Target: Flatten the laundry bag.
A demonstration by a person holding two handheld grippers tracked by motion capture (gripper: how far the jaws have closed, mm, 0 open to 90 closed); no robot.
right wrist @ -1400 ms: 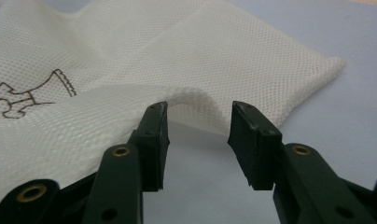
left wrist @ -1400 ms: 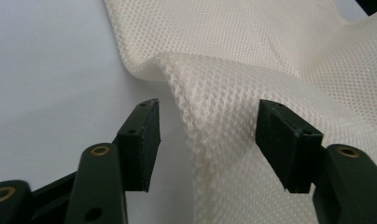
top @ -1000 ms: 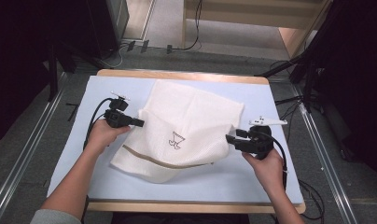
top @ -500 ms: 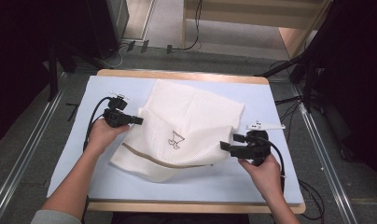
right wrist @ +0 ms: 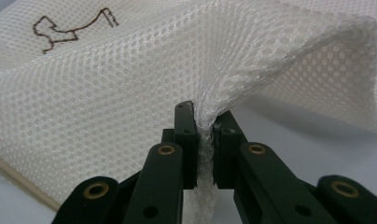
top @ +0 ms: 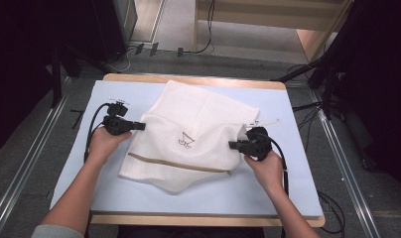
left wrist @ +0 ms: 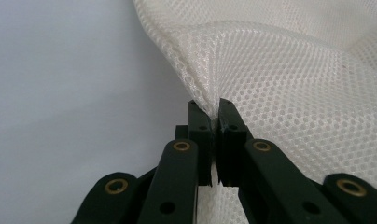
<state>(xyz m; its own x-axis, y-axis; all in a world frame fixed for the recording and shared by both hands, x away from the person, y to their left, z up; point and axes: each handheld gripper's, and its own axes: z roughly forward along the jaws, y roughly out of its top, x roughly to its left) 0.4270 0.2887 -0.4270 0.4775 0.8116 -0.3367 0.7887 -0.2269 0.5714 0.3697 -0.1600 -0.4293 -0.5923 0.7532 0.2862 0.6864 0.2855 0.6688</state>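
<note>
A white mesh bag (top: 188, 136) with a beige zipper band and a small brown emblem (top: 184, 140) lies across the light blue mat (top: 283, 188). My left gripper (top: 141, 126) is shut on the bag's left edge; in the left gripper view the mesh bag (left wrist: 289, 79) is pinched between the pads and rises into a fold. My right gripper (top: 233, 145) has just closed on the bag's right edge. In the right gripper view the mesh bag (right wrist: 144, 84) bunches between the pads and the emblem (right wrist: 72, 28) shows at upper left.
The mat covers a wooden table (top: 198, 79). Cables (top: 92, 134) trail from both grippers. Metal rails (top: 25, 163) run along both sides of the table, and dark equipment (top: 109, 25) stands beyond the far edge. Bare mat lies in front of the bag.
The right hand has moved left and toward the bag, and its jaws have closed on the bag's right edge. The left hand has stayed in place on the left edge.
</note>
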